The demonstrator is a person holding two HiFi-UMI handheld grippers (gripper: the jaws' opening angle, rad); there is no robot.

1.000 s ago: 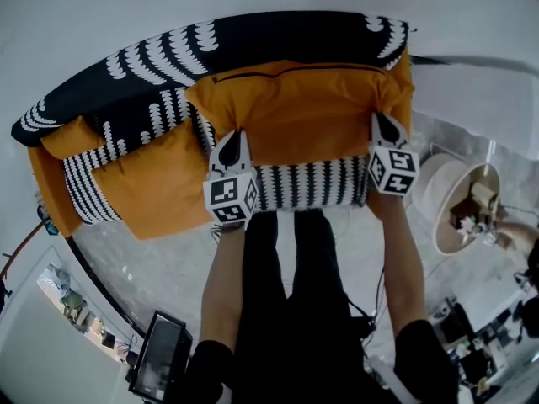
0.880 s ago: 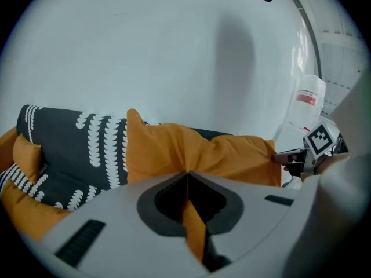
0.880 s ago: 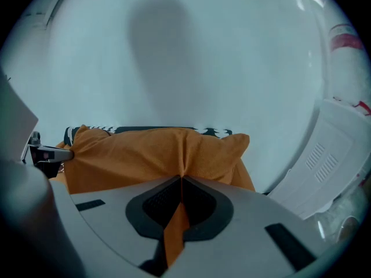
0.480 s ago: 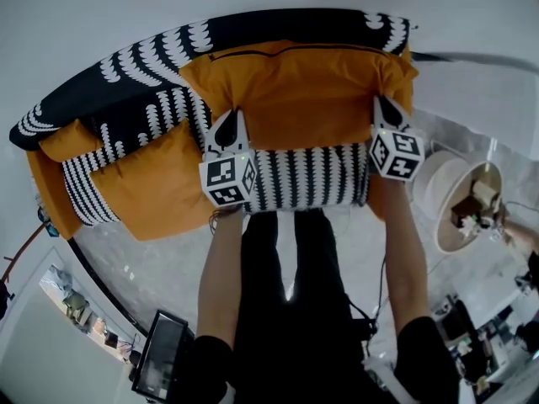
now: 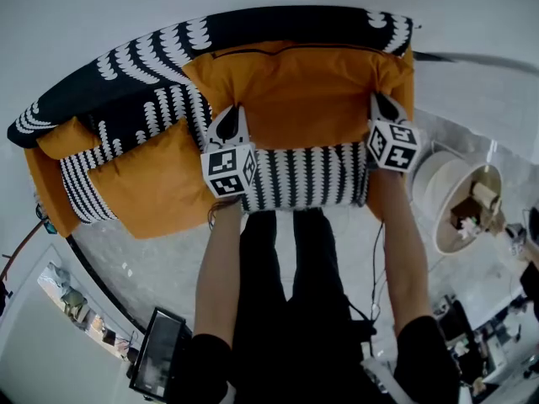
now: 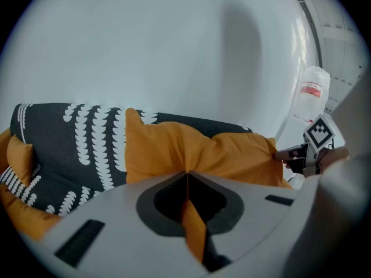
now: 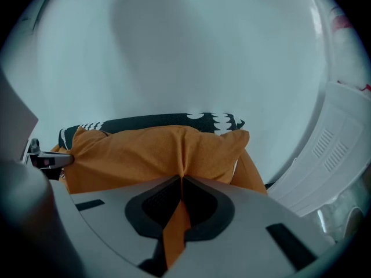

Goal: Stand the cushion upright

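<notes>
An orange cushion (image 5: 295,99) leans against the black and white patterned sofa back (image 5: 143,66), above the striped seat (image 5: 312,179). My left gripper (image 5: 229,120) is shut on the cushion's near left corner, and orange cloth (image 6: 191,149) is pinched between its jaws (image 6: 187,175). My right gripper (image 5: 379,108) is shut on the near right corner, with a fold of the cushion (image 7: 156,152) caught between its jaws (image 7: 181,181). Each gripper view shows the other gripper at the far corner: the right gripper (image 6: 290,154) and the left gripper (image 7: 49,160).
A second orange cushion (image 5: 160,179) lies on the sofa's left part. A round white side table (image 5: 463,200) stands at the right and a dark screen (image 5: 160,364) on the floor at lower left. A white wall rises behind the sofa. A plastic bottle (image 6: 313,91) shows at right.
Both grippers have moved away from the person toward the sofa back, with the cushion held in them. More of the striped seat now shows in front of the cushion.
</notes>
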